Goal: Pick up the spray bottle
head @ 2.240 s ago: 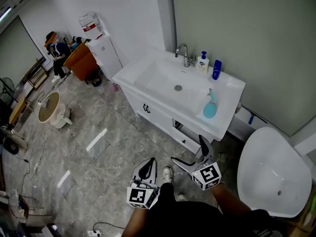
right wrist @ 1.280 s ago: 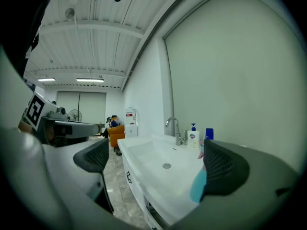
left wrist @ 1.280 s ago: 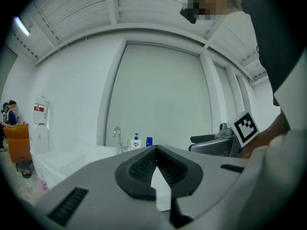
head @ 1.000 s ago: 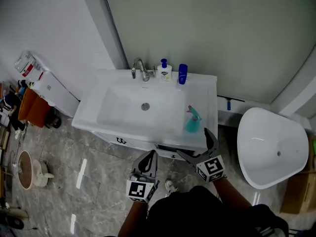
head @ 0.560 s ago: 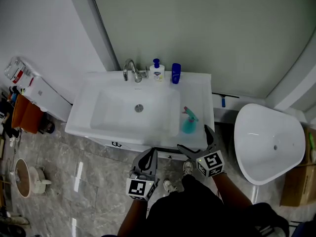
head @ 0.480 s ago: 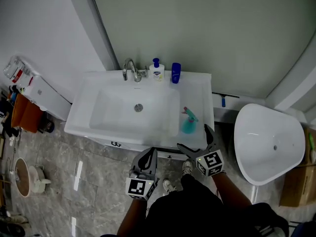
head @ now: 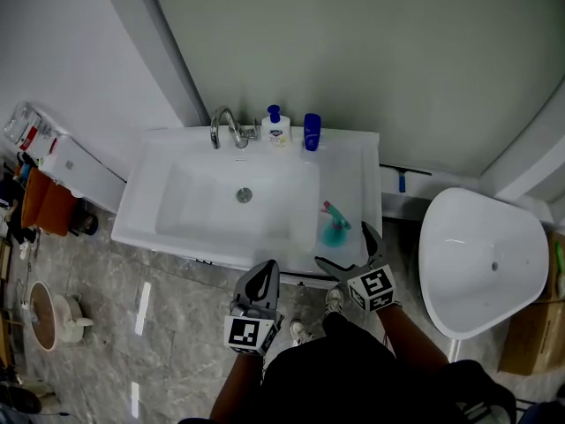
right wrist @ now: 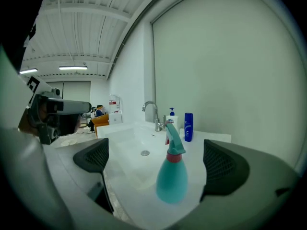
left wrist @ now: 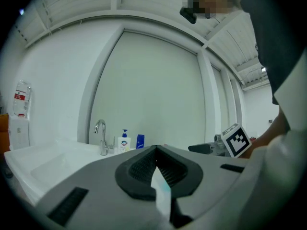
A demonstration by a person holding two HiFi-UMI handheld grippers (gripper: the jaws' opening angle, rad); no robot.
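A teal spray bottle (head: 335,226) (right wrist: 172,175) with a red collar stands upright on the right ledge of the white sink counter (head: 360,170). My right gripper (head: 349,253) (right wrist: 158,164) is open just in front of the counter's near edge, and in the right gripper view the bottle sits between its two pads without touching them. My left gripper (head: 259,280) (left wrist: 157,169) hangs lower and to the left, in front of the cabinet; its jaws are shut with nothing in them.
A faucet (head: 222,126), a white soap pump bottle (head: 274,128) and a blue bottle (head: 312,132) line the back of the counter. The basin (head: 231,206) lies left of the spray bottle. A white toilet (head: 481,268) stands at the right, a wall behind.
The view has swung from the open room to straight over the sink. My right gripper has come up to the counter edge by the spray bottle. The bottle has not moved.
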